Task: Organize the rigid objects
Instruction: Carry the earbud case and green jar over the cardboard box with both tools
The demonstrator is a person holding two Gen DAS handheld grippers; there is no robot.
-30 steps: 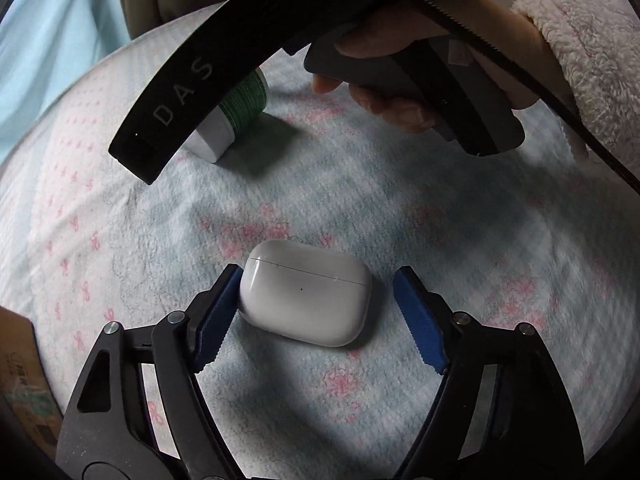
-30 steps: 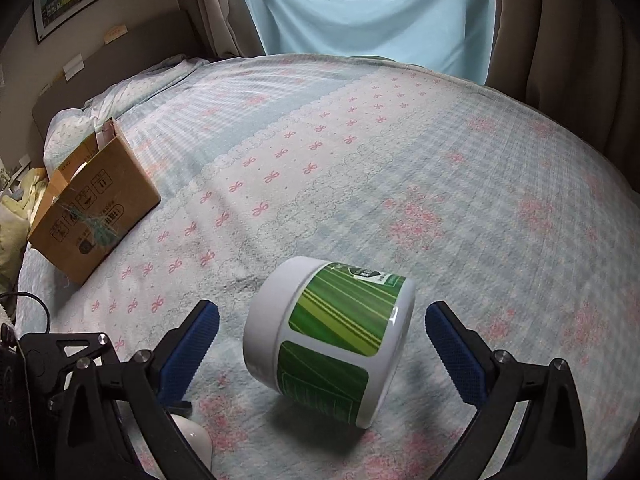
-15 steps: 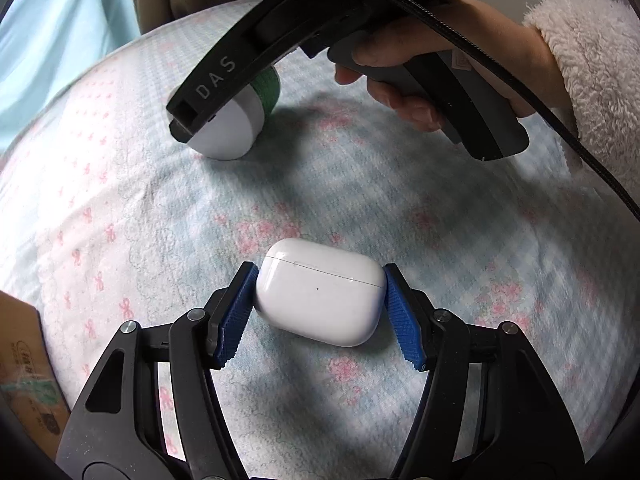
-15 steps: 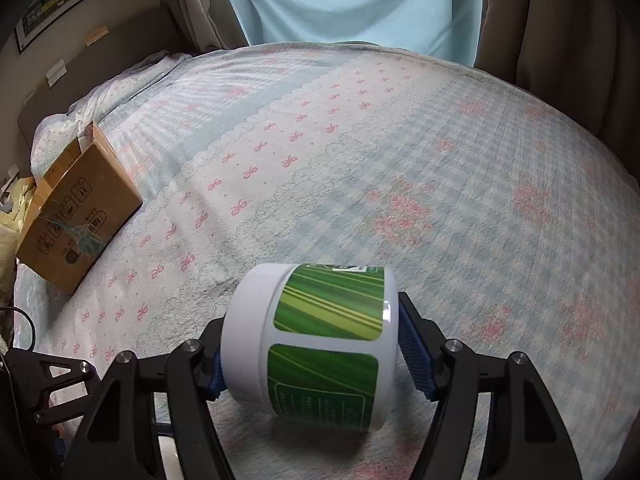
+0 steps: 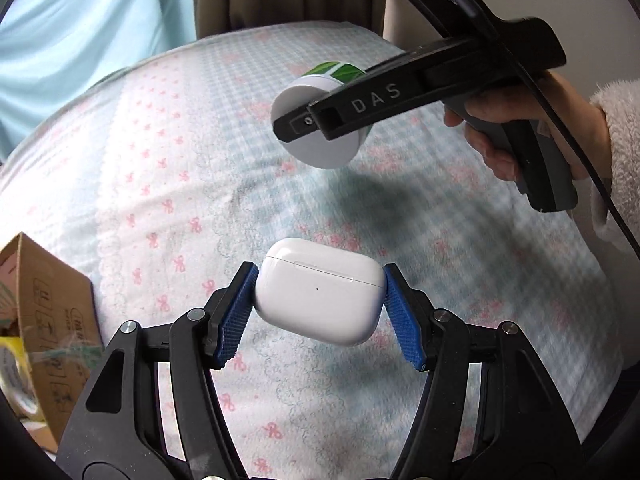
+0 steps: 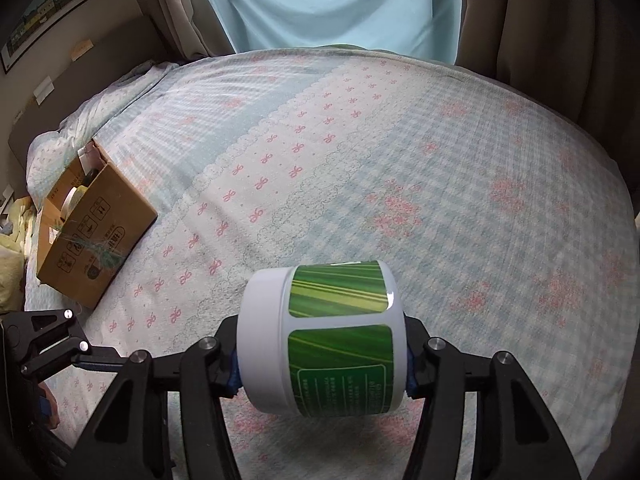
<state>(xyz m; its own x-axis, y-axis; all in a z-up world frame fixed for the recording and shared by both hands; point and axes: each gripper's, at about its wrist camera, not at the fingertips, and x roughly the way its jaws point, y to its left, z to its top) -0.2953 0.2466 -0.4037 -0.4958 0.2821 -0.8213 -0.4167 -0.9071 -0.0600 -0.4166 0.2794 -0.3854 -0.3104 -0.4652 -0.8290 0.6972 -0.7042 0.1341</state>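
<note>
left hand-held gripper (image 5: pixel 320 312) pinching earbud case (image 5: pixel 318 290) | right hand-held gripper (image 6: pixel 322 354) pinching jar (image 6: pixel 324 340) | box (image 6: pixel 94 236) open

Both my cameras look forward and down over the bed (image 6: pixel 460 152), each close behind its own fingers. My left view faces rightward, catching my right hand-held gripper (image 5: pixel 320 120); both views share the cardboard box (image 6: pixel 96 236) at left.

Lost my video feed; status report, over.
Left gripper shut on earbud case. Right gripper shut on green-label jar. Both off the bedspread. Path to cardboard box unobstructed.
</note>
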